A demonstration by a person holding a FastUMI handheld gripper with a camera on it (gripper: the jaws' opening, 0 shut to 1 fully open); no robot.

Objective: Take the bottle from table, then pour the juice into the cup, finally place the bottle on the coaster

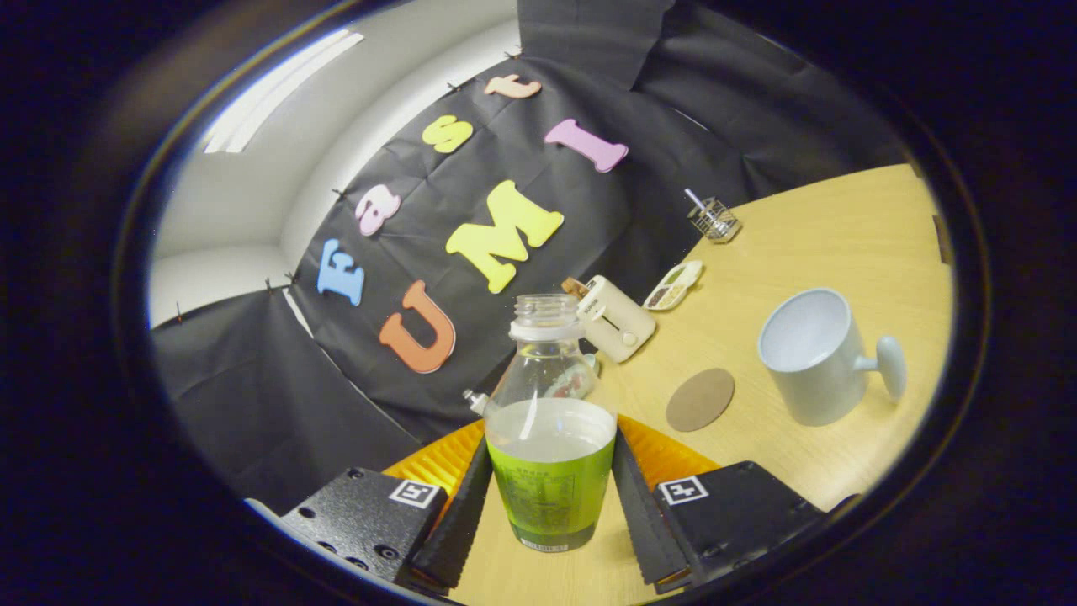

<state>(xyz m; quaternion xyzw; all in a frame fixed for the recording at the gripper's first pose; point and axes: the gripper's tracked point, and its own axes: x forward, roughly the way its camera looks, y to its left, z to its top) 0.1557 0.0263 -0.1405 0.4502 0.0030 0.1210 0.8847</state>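
The tool (pixel 551 505) was tipped over to one side, so the table (pixel 841 244) ran at a slant past it. Its two fingers (pixel 458 526) stood close in, one pressed against each flank of the bottle (pixel 551 471), clamping it low down around the labelled part. The ribbed inner faces of both fingers lay flat against the bottle, whose open neck rose beyond the fingertips.
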